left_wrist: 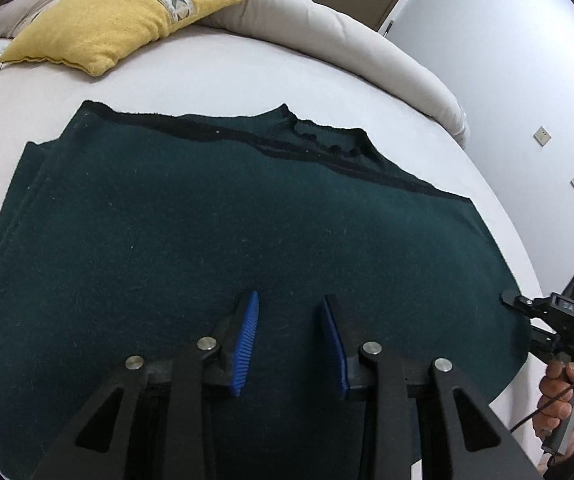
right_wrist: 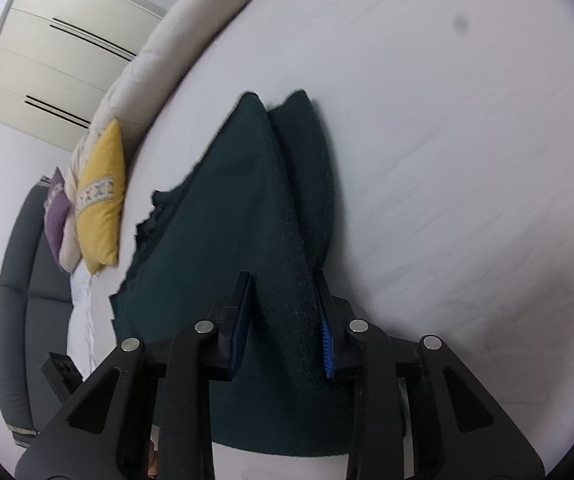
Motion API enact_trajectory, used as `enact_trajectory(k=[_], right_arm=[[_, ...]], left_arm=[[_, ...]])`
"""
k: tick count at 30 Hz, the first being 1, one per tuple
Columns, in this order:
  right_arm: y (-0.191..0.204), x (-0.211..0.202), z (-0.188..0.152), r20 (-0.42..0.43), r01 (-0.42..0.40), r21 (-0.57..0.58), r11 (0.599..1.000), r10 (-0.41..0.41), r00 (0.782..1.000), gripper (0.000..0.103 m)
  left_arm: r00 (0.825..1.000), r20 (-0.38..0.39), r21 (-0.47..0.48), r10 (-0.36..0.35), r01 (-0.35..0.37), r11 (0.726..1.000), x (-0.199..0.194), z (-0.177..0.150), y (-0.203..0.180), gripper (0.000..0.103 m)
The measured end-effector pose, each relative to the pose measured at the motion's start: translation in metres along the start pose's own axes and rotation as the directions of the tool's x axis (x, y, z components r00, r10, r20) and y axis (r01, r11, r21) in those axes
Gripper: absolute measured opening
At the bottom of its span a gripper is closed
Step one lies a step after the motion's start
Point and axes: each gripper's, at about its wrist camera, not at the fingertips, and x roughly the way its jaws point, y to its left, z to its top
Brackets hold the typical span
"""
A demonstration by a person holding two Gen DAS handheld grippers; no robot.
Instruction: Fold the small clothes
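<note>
- While the dark green knitted sweater (left_wrist: 223, 216) lies spread flat on the white bed (left_wrist: 215, 68), the left tool (left_wrist: 290, 340) hangs over its near part, pointing down at the knit
- Left tool: blue ribbed pads (left_wrist: 247, 344) stand apart, clear gap between them, nothing pinched; released
- Sweater neckline with darker trim (left_wrist: 327, 140) faces the far side of the bed in the left wrist view; fabric is doubled along the left edge, layers showing there
- Right tool (right_wrist: 285, 326) sits at the sweater's right-hand edge; from the left wrist view its black finger tip (left_wrist: 511, 298) touches the hem zone
- Right tool state: a raised ridge of the knit (right_wrist: 287, 320) runs up between the fingers, right blue pad (right_wrist: 327, 344) lies against the cloth, left pad sits just beside it; cannot tell whether it is truly clamped
- Right wrist view: two pointed folds of the sweater (right_wrist: 271, 152) stand up ahead of the tool, side by side
- A person's hand (left_wrist: 567, 404) grips the right tool's handle, dark sleeve at the wrist, thin black cable across the fingers
- Yellow cushion with a patterned band (left_wrist: 127, 16) rests at the far end of the bed, well apart from the sweater; purple cushion (right_wrist: 57, 216) just beside it
- Rolled beige duvet (left_wrist: 347, 28) runs along the far edge of the bed
- Grey sofa (right_wrist: 15, 280) and cream wardrobe doors (right_wrist: 47, 52) beyond the bed, in the right wrist view
</note>
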Motion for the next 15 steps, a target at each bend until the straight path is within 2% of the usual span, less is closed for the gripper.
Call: enact_trajectory(k=[4, 7, 13, 15], right_arm=[[-0.008, 0.012, 0.01, -0.036, -0.041, 0.06, 0.997, 0.043, 0.998, 0.025], [-0.002, 0.017, 0.014, -0.047, -0.024, 0.04, 0.999, 0.026, 0.999, 0.02], [0.015, -0.008, 0.008, 0.051, 0.025, -0.014, 1.0, -0.024, 0.998, 0.014], [0.024, -0.013, 0.007, 0.068, 0.082, -0.054, 0.995, -0.078, 0.995, 0.013]], left_arm=[[1.0, -0.007, -0.04, -0.024, 0.024, 0.999, 0.0, -0.001, 0.01, 0.03], [1.0, -0.011, -0.035, -0.024, 0.024, 0.999, 0.0, -0.001, 0.01, 0.029], [0.999, -0.015, -0.04, -0.03, 0.029, 0.999, 0.0, 0.0, 0.011, 0.029], [0.999, -0.016, -0.048, -0.034, 0.034, 0.998, -0.005, -0.002, 0.014, 0.029]])
